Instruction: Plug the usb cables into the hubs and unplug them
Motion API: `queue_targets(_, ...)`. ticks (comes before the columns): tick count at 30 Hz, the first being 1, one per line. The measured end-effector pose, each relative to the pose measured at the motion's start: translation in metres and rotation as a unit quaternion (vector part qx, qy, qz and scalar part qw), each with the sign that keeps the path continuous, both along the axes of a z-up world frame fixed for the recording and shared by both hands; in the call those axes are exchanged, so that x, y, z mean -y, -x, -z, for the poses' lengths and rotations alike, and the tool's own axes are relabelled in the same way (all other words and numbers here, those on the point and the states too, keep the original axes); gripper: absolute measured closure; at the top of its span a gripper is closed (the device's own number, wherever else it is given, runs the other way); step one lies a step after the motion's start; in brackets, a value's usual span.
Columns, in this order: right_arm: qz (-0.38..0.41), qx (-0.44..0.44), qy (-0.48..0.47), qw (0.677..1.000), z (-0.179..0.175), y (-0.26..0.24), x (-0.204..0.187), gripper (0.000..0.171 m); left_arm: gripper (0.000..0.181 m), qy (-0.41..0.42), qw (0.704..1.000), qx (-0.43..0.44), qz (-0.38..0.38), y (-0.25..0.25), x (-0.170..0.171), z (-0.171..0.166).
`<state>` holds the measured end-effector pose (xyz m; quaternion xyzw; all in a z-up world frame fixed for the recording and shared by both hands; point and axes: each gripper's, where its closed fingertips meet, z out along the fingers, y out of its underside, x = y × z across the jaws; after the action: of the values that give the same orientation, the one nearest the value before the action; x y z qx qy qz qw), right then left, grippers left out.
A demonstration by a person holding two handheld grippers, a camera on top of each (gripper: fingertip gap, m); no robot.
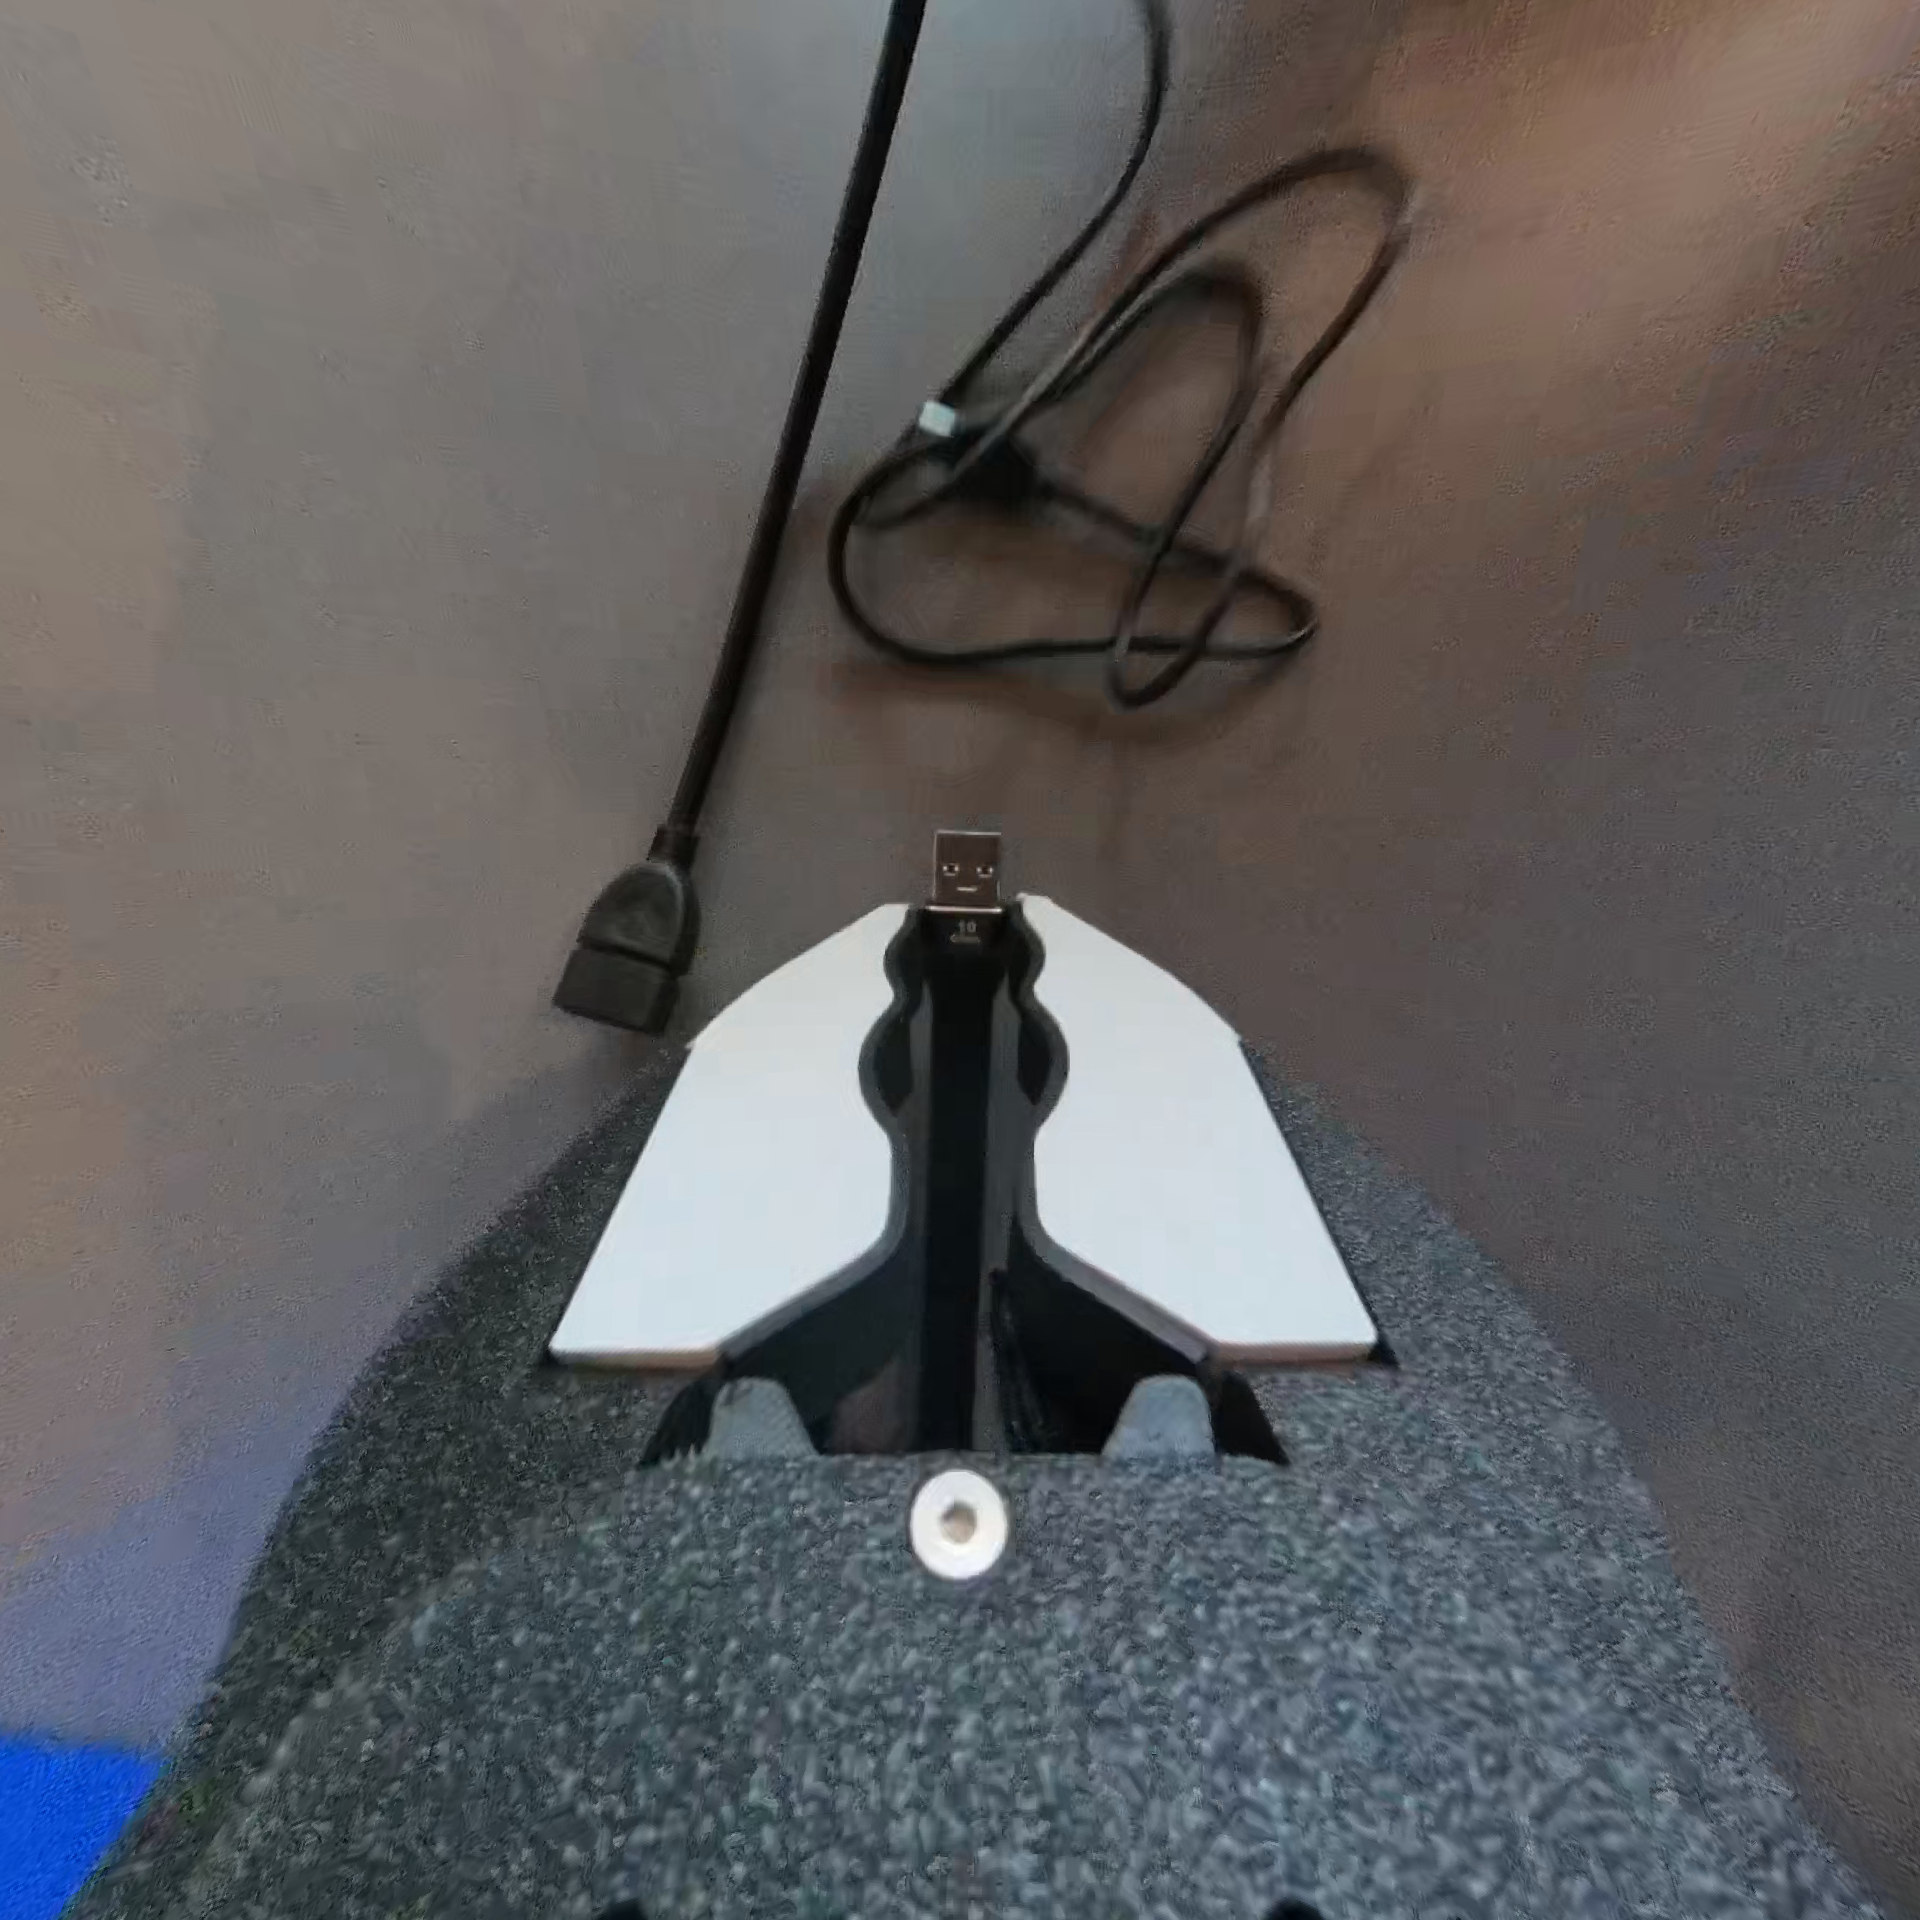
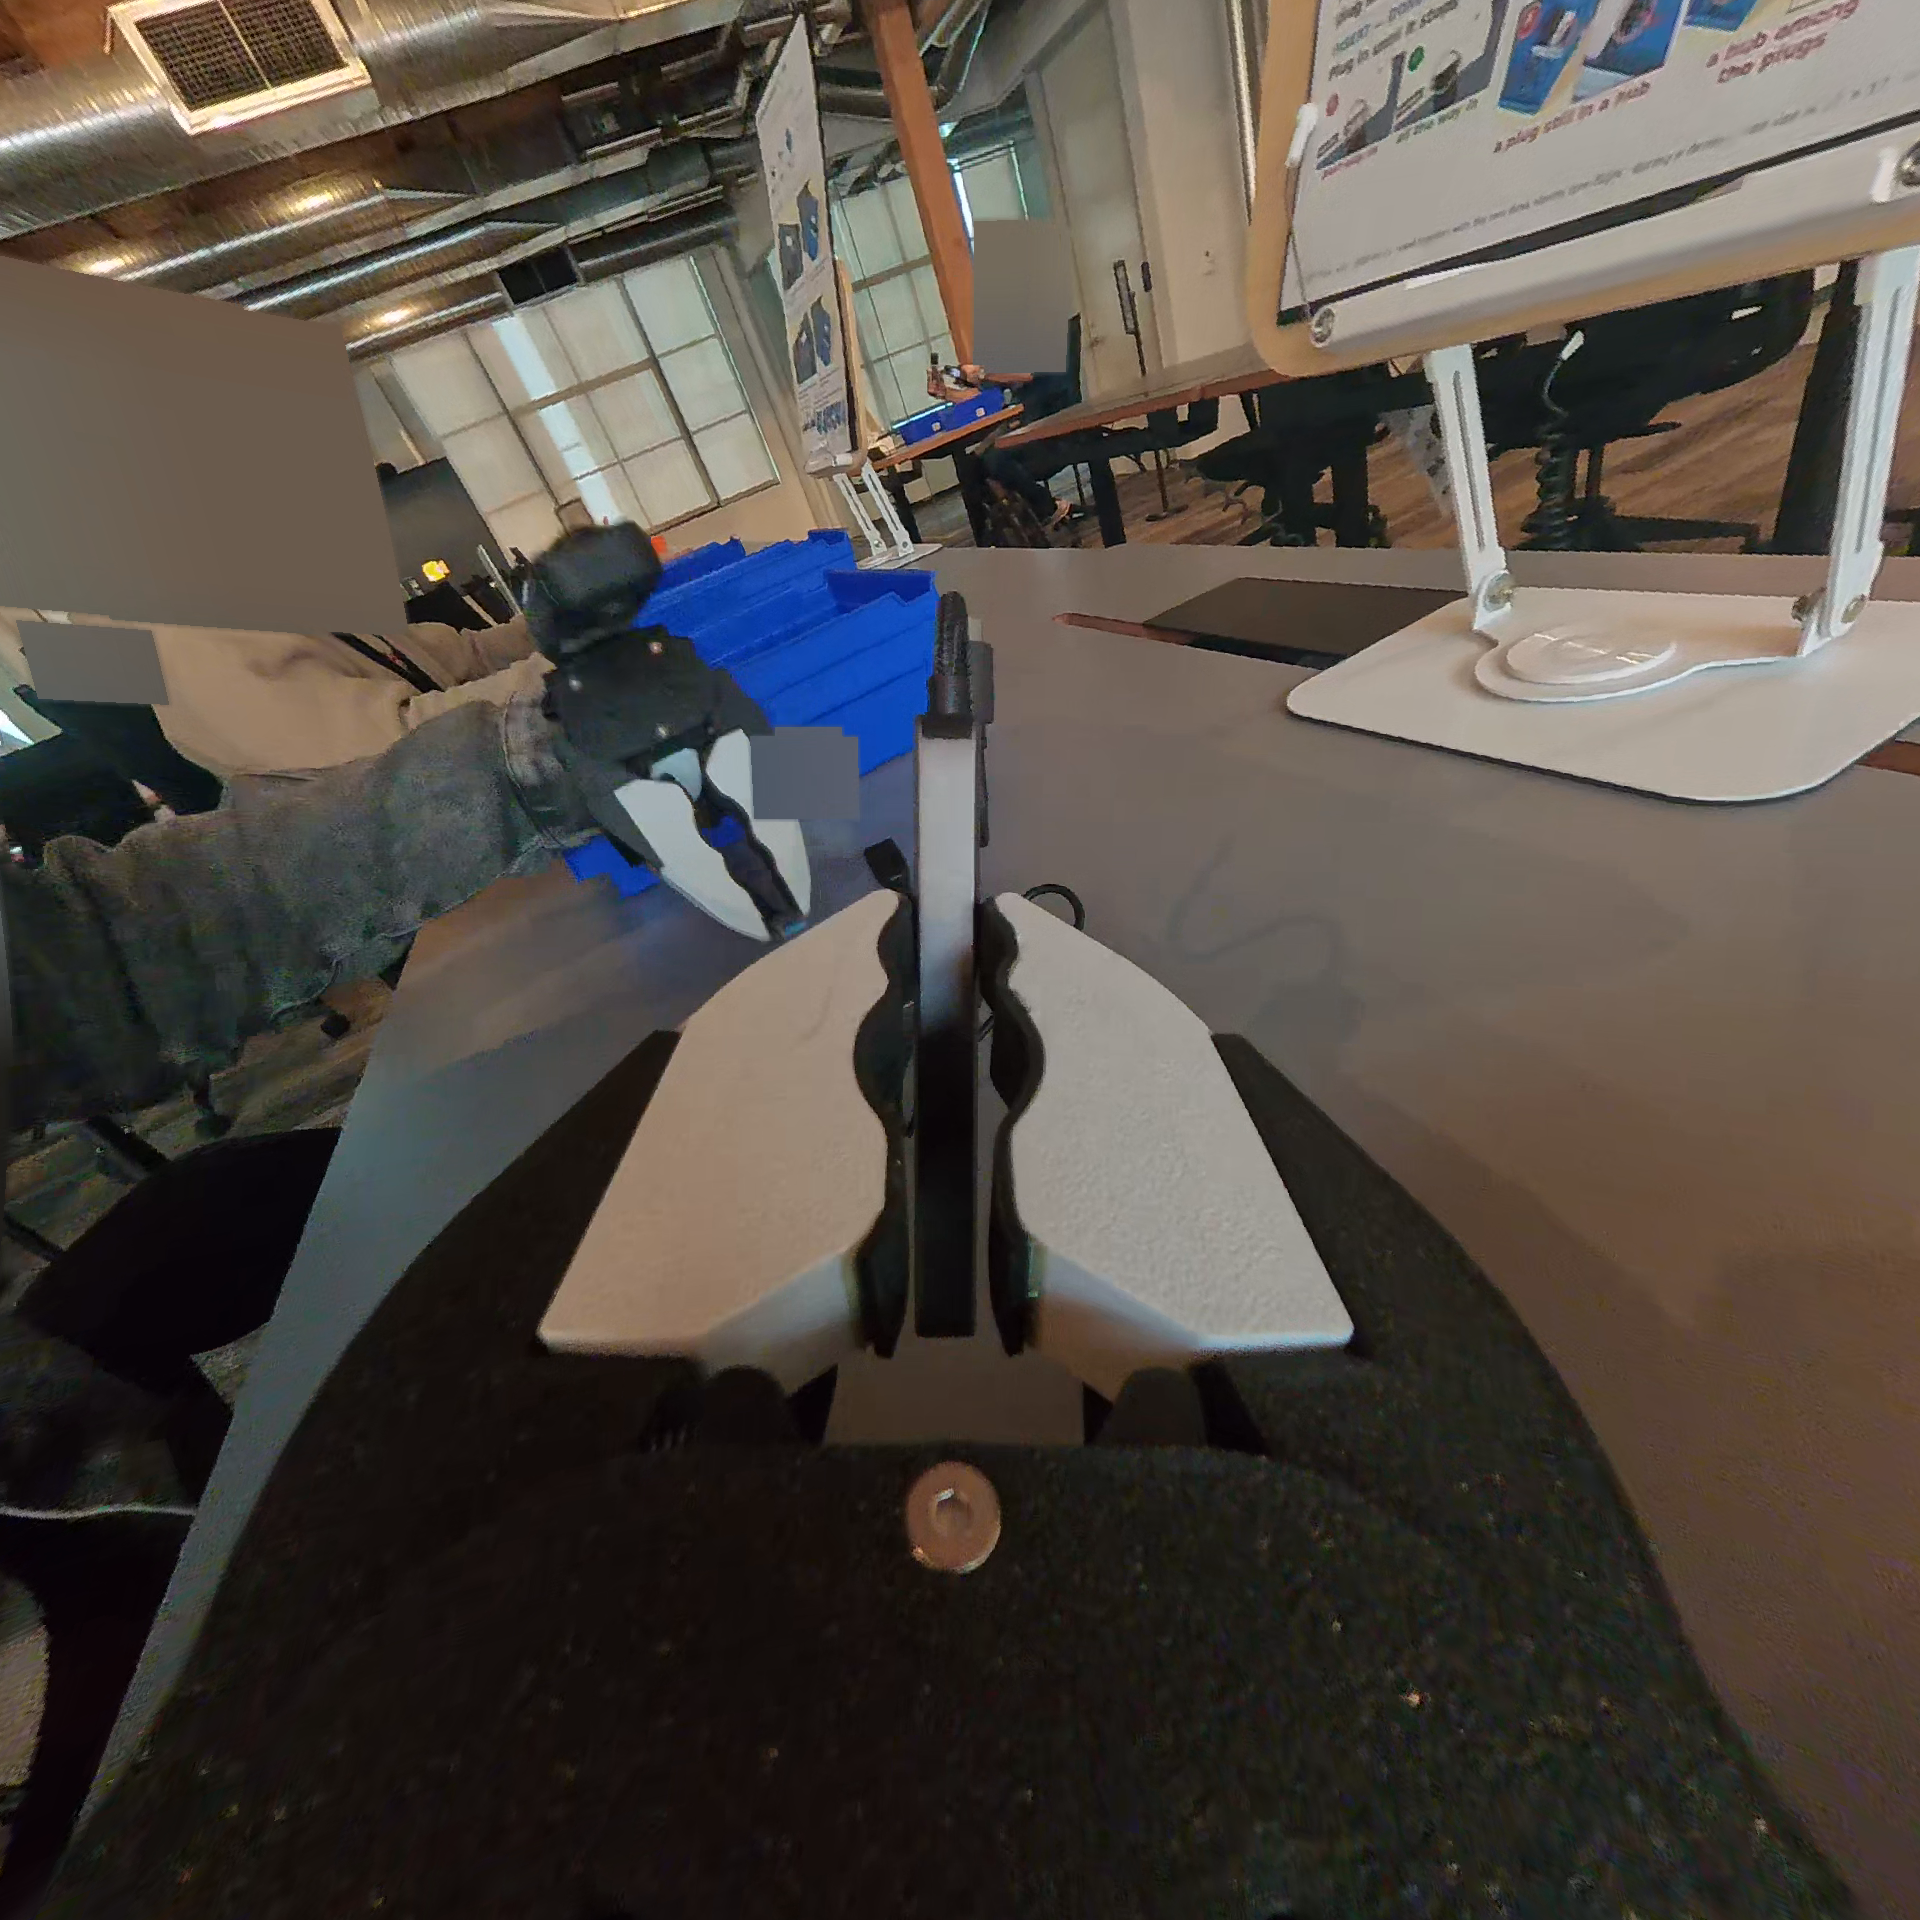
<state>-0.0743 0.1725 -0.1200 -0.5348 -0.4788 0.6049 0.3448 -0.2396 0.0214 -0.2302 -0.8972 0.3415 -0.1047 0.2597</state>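
Observation:
In the left wrist view my left gripper [image 1: 966, 912] is shut on a black USB plug [image 1: 966, 868], whose metal end sticks out past the fingertips above the grey table. A black USB socket on a thick cable [image 1: 623, 951] lies just left of the fingers. A loose coil of thin black cable [image 1: 1091, 499] lies farther ahead. In the right wrist view my right gripper [image 2: 948, 909] is shut on a flat white-and-black hub [image 2: 945, 831], held edge-on, with a braided black cable [image 2: 951, 665] at its far end. The left gripper [image 2: 774, 914] shows to the left, tips near the table.
Blue bins [image 2: 821, 644] stand at the table's far left. A white stand base [image 2: 1621, 717] carrying an instruction board sits at the back right, with a black pad [image 2: 1288, 613] beside it. A person's grey sleeve [image 2: 395, 810] reaches in from the left. The table edge runs along the left. Left tips to right tips: about 25 cm.

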Motion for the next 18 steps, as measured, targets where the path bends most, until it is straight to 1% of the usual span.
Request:
queue_targets(2, -0.008, -0.004, -0.008, 1.000, -0.002, 0.000, 0.004, 0.161, 0.166, -0.080, 0.993, 0.081, 0.014, -0.020, 0.000, -0.033)
queue_targets(4, -0.018, -0.014, -0.029, 0.999, -0.006, 0.000, 0.010, 0.161, 0.166, -0.169, 0.974, 0.145, 0.036, -0.040, 0.004, -0.075)
queue_targets(5, -0.023, -0.022, -0.046, 0.998, -0.009, 0.000, 0.015, 0.161, 0.166, -0.207, 0.964, 0.162, 0.047, -0.050, 0.008, -0.095)
queue_targets(7, -0.034, -0.051, -0.094, 0.994, -0.019, -0.002, 0.026, 0.161, 0.166, -0.265, 0.949, 0.161, 0.056, -0.064, 0.014, -0.124)
queue_targets(9, -0.027, -0.103, -0.172, 0.979, -0.035, -0.006, 0.040, 0.161, 0.166, -0.298, 0.941, 0.144, 0.063, -0.078, 0.022, -0.144)
queue_targets(11, -0.002, -0.165, -0.284, 0.944, -0.056, -0.015, 0.055, 0.161, 0.166, -0.325, 0.936, 0.120, 0.057, -0.091, 0.027, -0.159)
queue_targets(13, 0.020, -0.207, -0.364, 0.908, -0.076, -0.024, 0.070, 0.161, 0.166, -0.351, 0.929, 0.101, 0.052, -0.104, 0.030, -0.171)
queue_targets(14, 0.026, -0.219, -0.390, 0.894, -0.083, -0.028, 0.076, 0.161, 0.166, -0.357, 0.928, 0.094, 0.053, -0.110, 0.032, -0.175)
queue_targets(16, 0.032, -0.234, -0.420, 0.877, -0.092, -0.031, 0.085, 0.161, 0.166, -0.365, 0.926, 0.076, 0.052, -0.120, 0.034, -0.179)
queue_targets(17, 0.028, -0.239, -0.420, 0.875, -0.095, -0.031, 0.088, 0.161, 0.166, -0.367, 0.926, 0.071, 0.051, -0.123, 0.035, -0.181)
queue_targets(18, 0.021, -0.247, -0.398, 0.883, -0.099, -0.032, 0.090, 0.161, 0.166, -0.365, 0.927, 0.070, 0.049, -0.125, 0.036, -0.181)
